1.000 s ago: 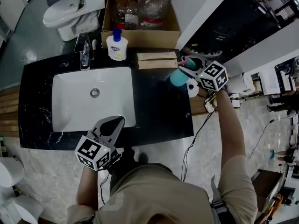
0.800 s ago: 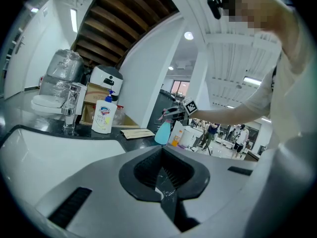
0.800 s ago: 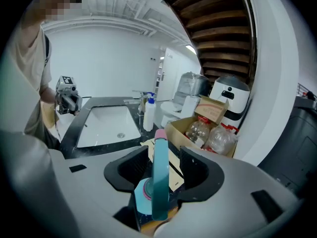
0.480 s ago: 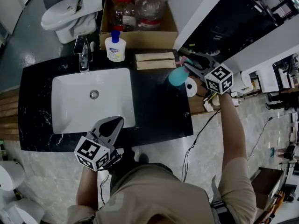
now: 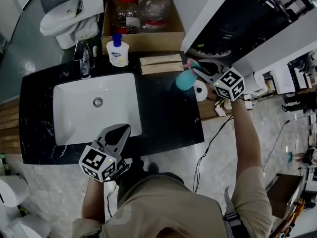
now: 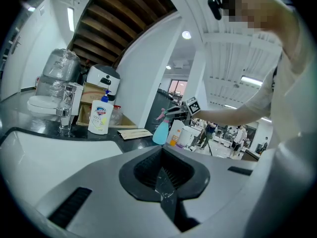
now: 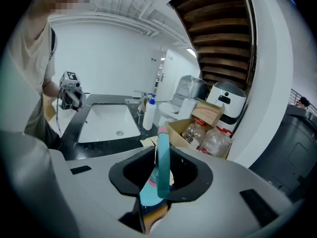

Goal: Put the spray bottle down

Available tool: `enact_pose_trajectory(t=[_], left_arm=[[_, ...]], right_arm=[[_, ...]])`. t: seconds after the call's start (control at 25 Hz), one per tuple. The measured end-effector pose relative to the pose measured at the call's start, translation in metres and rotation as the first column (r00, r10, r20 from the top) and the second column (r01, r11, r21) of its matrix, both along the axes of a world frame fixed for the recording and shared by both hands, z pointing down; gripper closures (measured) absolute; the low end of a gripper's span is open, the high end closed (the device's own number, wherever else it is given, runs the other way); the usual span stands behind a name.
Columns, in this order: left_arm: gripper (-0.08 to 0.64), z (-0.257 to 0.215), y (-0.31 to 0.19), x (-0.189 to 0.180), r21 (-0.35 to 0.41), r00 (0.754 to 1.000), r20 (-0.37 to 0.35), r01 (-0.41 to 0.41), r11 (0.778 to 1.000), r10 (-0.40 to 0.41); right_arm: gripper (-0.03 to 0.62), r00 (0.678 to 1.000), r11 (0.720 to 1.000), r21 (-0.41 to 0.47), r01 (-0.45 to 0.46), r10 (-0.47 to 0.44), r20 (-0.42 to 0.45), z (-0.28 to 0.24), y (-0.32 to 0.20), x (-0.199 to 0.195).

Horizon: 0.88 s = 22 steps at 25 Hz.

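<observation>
My right claw [image 5: 196, 70] stands half open. Its jaws have just been closing and lie loose about the trigger head of the spray bottle [image 5: 184, 80]. The bottle is at the right edge of the black counter [image 5: 163, 118], at two o'clock of the white sink [image 5: 74, 115], with bare counter between them. It is pale teal with a pink nozzle. At twelve o'clock a cardboard box [image 5: 143, 40] holds two clear jugs [image 5: 151, 6]. My left claw [image 5: 124, 129] is closed and empty at six o'clock, by the near edge.
</observation>
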<state>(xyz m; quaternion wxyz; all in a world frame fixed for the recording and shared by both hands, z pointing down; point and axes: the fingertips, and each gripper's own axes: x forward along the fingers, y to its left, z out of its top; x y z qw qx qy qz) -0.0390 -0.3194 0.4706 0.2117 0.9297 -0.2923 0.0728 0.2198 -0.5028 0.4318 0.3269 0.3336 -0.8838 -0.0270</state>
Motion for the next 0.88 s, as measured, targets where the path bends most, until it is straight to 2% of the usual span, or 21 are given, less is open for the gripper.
enact_pose_trajectory(t=[0.2,0.48,0.64,0.88], left_arm=[[0.551,0.002,0.001,-0.002,-0.009,1.0,-0.001,0.006,1.0,-0.006],[0.551,0.005,0.003,-0.004,-0.015,1.0,-0.012,0.019,1.0,-0.019],[0.551,0.006,0.002,-0.008,-0.016,1.0,-0.011,0.028,0.999,-0.029],[0.551,0.007,0.0,-0.013,-0.016,0.999,0.003,0.041,0.999,-0.041]], right_arm=[[0.499,0.999,0.999,-0.013,0.037,-0.036,0.008,0.0,0.0,-0.002],[0.499,0.997,0.996,-0.055,0.066,-0.068,-0.029,0.003,-0.005,-0.002],[0.499,0.998,0.996,-0.064,0.055,-0.058,-0.036,0.001,-0.009,-0.002],[0.451,0.999,0.997,-0.052,0.051,-0.052,-0.018,-0.004,-0.012,-0.004]])
